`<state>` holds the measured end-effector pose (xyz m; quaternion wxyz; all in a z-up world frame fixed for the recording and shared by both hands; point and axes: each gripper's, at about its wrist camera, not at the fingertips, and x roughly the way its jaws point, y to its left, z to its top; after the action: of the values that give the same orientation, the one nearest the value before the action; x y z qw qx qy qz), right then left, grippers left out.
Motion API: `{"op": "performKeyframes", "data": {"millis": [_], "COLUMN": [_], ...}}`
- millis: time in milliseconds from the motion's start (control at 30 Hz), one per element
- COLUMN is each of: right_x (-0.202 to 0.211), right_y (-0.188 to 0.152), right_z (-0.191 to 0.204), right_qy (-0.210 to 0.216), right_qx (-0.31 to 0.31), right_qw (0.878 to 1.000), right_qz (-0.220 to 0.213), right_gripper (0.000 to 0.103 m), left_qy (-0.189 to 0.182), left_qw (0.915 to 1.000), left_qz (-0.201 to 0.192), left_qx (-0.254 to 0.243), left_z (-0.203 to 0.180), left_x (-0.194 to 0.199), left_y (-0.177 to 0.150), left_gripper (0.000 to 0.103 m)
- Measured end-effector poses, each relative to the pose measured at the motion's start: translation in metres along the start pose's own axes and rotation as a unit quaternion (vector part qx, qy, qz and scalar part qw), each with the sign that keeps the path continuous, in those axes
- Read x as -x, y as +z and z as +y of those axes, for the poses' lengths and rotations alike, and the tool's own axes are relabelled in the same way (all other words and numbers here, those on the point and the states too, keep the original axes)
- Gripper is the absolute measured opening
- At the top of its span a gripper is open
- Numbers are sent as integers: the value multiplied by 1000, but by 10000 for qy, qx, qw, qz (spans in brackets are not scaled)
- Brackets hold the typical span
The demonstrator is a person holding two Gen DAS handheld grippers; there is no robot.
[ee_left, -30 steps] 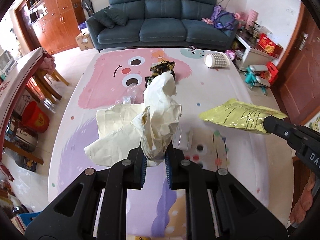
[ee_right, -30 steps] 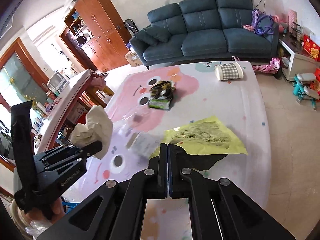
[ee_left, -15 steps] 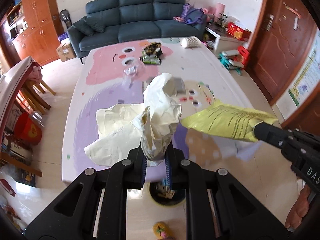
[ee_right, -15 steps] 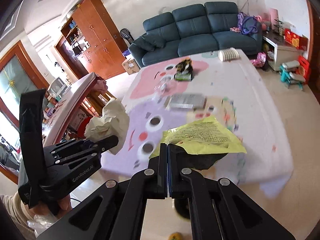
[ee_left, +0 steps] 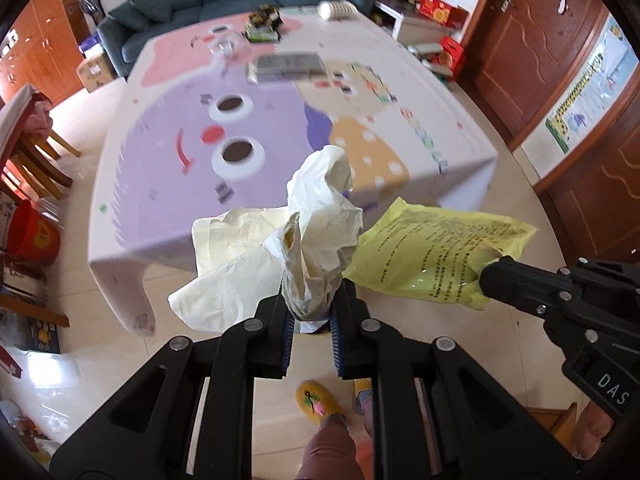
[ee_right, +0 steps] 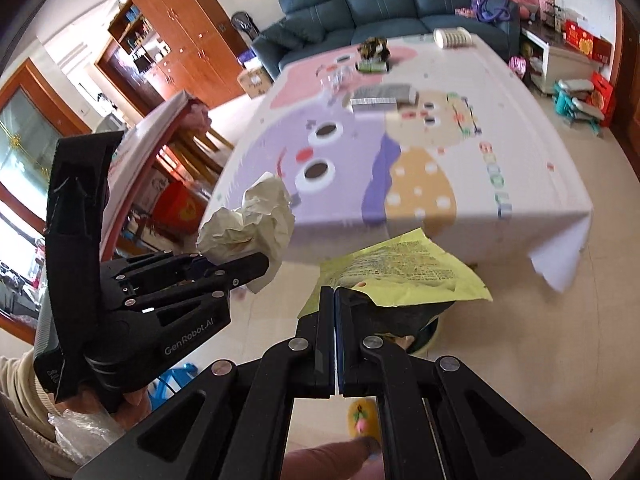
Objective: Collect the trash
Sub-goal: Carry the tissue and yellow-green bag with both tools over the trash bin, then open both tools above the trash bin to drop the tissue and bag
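My left gripper (ee_left: 312, 312) is shut on a crumpled cream paper (ee_left: 308, 240), held in the air above the tiled floor, off the near edge of the table. My right gripper (ee_right: 334, 300) is shut on a flat yellow printed bag (ee_right: 400, 276), also over the floor. In the left wrist view the yellow bag (ee_left: 436, 256) hangs just right of the paper, pinched by the right gripper (ee_left: 486, 276). In the right wrist view the left gripper (ee_right: 256, 264) holds the paper (ee_right: 252, 224) at left. A dark bin rim (ee_right: 424, 336) shows under the yellow bag.
The table (ee_left: 168, 232) with a cartoon cloth lies ahead; on its far part are a grey pack (ee_left: 288, 66), clear plastic (ee_left: 228, 44), dark wrappers (ee_left: 264, 20) and a checked roll (ee_left: 338, 10). Yellow slippers (ee_left: 316, 400) stand on the floor below. Sofa behind, door right, chairs left.
Both grippers have drawn back from over the table to beyond its near edge, carrying the paper and the yellow bag; the floor and slippers now show beneath.
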<state>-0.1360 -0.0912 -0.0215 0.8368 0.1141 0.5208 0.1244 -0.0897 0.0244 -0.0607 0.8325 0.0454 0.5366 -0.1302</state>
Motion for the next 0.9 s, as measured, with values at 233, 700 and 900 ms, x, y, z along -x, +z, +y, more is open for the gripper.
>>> {"op": "performKeyframes", "data": {"millis": [233, 700, 900], "right_x": [-63, -285, -375], "right_y": [-22, -77, -103], "right_z": [-41, -156, -190], "right_qy": [-61, 54, 38], "right_qx": [-123, -47, 103], "right_qw": [9990, 9955, 9939], "right_qz": [433, 950, 1101], "right_gripper": [0, 0, 0], "left_qy": [-35, 78, 275], "left_qw": [9997, 9965, 9977], "left_qz": [258, 559, 466], "left_qx": [22, 610, 401], "left_z": [-11, 4, 9], "left_x": [-58, -279, -370], "left_y": [-14, -58, -84], "left_gripper": [12, 13, 13]}}
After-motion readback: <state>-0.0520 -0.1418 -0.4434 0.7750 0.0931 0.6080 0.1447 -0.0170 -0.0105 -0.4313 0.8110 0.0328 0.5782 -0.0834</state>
